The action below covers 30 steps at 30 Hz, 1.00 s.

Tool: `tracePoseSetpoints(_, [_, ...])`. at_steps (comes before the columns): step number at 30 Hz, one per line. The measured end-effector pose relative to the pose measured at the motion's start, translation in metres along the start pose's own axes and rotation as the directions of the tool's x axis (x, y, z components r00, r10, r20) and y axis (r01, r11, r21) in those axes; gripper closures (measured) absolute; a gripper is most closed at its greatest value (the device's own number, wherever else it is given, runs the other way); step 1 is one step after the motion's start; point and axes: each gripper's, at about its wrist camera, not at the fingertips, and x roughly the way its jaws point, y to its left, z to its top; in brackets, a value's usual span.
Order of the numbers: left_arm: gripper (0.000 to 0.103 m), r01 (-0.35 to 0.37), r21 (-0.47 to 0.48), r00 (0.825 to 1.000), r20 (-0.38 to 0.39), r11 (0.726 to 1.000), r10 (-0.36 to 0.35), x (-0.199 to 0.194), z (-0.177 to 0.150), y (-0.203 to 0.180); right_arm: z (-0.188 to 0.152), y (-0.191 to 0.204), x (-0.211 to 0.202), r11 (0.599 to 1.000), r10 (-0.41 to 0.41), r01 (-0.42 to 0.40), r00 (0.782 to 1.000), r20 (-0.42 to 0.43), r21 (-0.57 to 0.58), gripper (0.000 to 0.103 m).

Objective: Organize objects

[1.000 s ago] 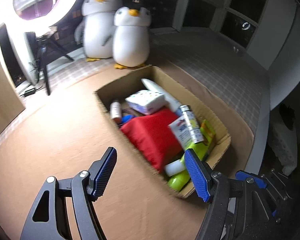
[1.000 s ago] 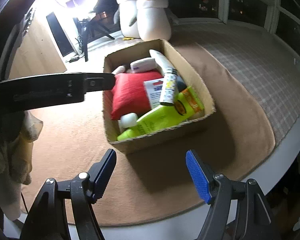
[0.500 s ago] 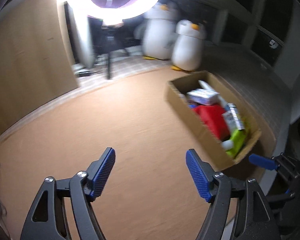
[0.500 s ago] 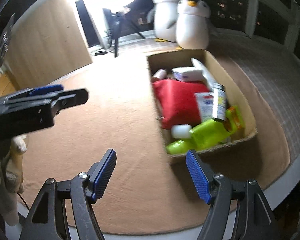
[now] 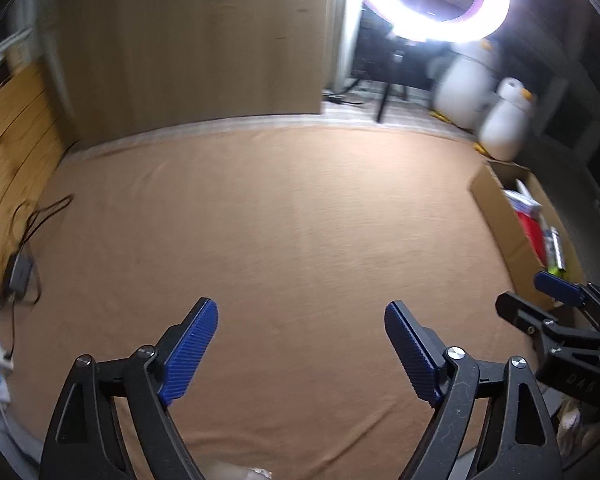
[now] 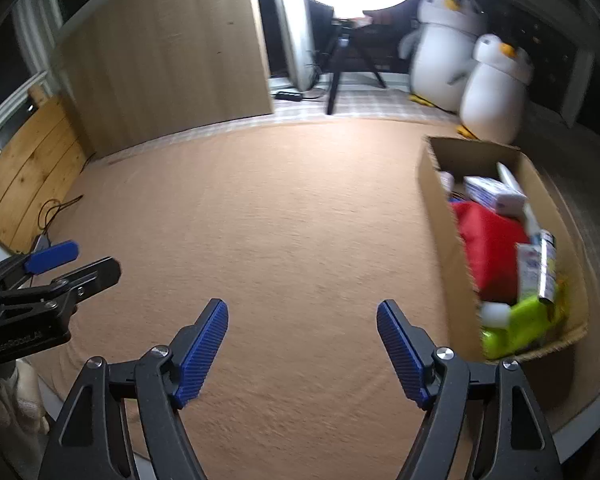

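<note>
A cardboard box (image 6: 436, 184) stands on the brown cloth at the right, holding a red pouch (image 6: 492, 244), a lime-green bottle (image 6: 520, 320), a white packet (image 6: 494, 194) and a spray can (image 6: 547, 268). The box also shows at the right edge of the left wrist view (image 5: 500, 216). My left gripper (image 5: 300, 344) is open and empty over bare cloth, left of the box. My right gripper (image 6: 302, 340) is open and empty, with the box to its right. Each gripper shows in the other's view: the left (image 6: 52, 276), the right (image 5: 556, 300).
The brown cloth (image 5: 280, 220) covers the table. Two penguin plush toys (image 6: 488, 92) stand behind the box. A ring light (image 5: 440, 12) on a tripod and a wooden panel (image 6: 168, 52) stand at the back. Cables and an adapter (image 5: 20, 268) lie at the left.
Both grippers have swung left, away from the box; it has slid to the right side of both views. Both stay open and empty.
</note>
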Motion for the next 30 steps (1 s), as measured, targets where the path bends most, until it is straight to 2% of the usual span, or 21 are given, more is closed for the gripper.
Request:
tracePoseSetpoints(5, [0.01,-0.029,-0.062,1.0,-0.009,0.998,0.028,-0.004,-0.015,0.034,0.005,0.023,0.007,0.999,0.017,-0.017,1.0,0.002,-0.039,0.027])
tracePoseSetpoints(11, [0.009,-0.061,-0.08,0.998,-0.027,0.995,0.059,0.002,-0.025,0.05,0.006,0.042,0.009,0.997,0.032,-0.032,0.999,0.004,-0.068,0.027])
tracePoseSetpoints(19, [0.009,-0.05,-0.061,0.998,-0.027,0.997,0.048,0.009,-0.016,0.042,0.007,0.051,0.011,0.996,0.03,-0.03,1.0,0.008,-0.086,0.026])
tracePoseSetpoints(30, [0.009,-0.038,-0.05,0.999,-0.034,0.998,0.036,0.014,-0.012,0.03,0.004,0.045,0.014,0.997,0.02,-0.02,1.0,0.001,-0.068,0.025])
